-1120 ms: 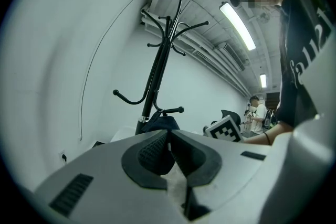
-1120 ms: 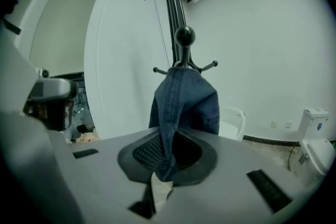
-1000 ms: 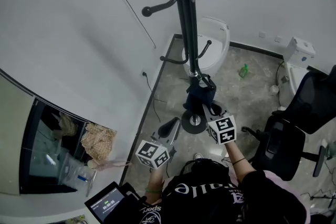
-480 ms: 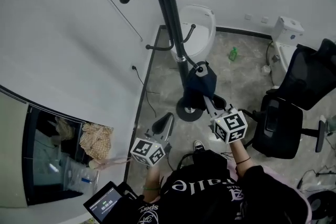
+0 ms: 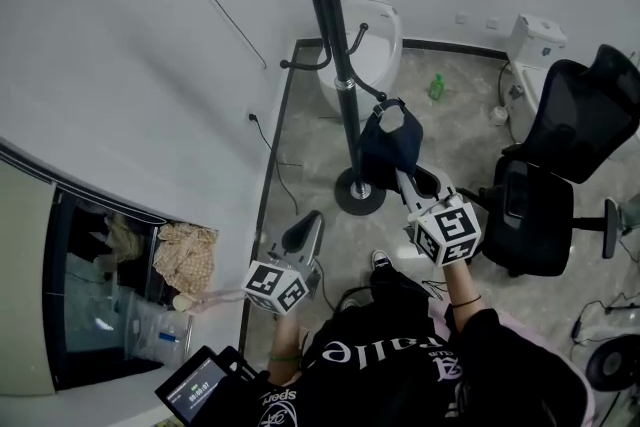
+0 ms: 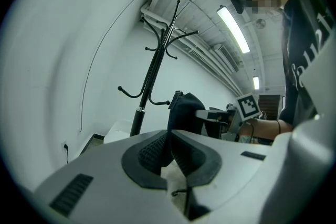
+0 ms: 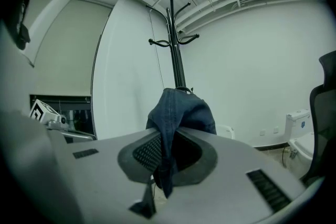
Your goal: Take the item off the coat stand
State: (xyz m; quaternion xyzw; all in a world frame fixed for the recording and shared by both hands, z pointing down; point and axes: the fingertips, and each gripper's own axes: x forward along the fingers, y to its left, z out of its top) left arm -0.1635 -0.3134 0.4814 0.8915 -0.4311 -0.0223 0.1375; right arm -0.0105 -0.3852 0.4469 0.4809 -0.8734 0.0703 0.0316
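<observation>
The left gripper (image 5: 310,225) is held low, to the left of the coat stand (image 5: 335,45), and its jaws are closed together with nothing between them; its own view shows the ribbed pads meeting at the tips (image 6: 169,134). Ahead of it and slightly to its left the stand's black pole rises with its curved hooks (image 6: 152,73).

Ahead of it to the right hangs the dark blue denim cap (image 6: 184,110), pinched in the right gripper (image 5: 400,177). That gripper's jaws are clamped on the cap's cloth, which runs down between the pads and hangs out below them (image 7: 167,136). The bulk of the cap (image 7: 181,110) bulges up above the jaw tips, straight in front of the pole (image 7: 176,55).

In the head view the cap (image 5: 388,143) sits just beyond the right gripper's tips, close beside the pole and right by the end of a lower hook; whether its top strap touches that hook cannot be made out. To the right of the right gripper stands a black office chair (image 5: 560,175).
</observation>
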